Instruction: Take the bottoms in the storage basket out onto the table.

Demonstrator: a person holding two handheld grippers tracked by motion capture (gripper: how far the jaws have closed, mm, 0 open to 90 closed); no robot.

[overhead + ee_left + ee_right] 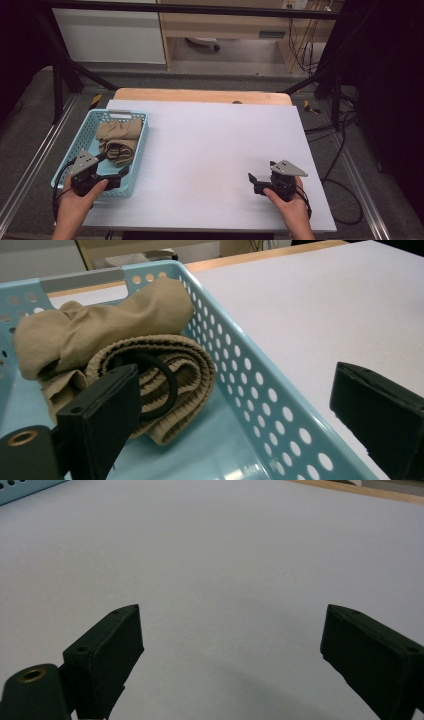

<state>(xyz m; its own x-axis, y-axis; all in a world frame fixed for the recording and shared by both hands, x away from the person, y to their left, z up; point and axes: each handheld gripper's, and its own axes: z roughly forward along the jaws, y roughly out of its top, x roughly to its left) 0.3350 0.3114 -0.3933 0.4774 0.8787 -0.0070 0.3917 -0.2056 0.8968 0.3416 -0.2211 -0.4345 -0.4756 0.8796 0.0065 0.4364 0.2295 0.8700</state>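
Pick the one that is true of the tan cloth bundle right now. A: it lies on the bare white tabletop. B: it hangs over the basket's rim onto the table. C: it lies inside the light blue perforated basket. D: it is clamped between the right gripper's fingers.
C: the tan cloth bundle rests within the walls of the light blue basket, while the left gripper has its fingers spread on either side of the basket's wall, pressing on nothing.

A basket [141, 145] sits on the worktop [210, 150] under the left claw [114, 167]. Folded cloth [117, 137] lies inside it, just ahead of that claw. The right claw [254, 182] stands well apart.
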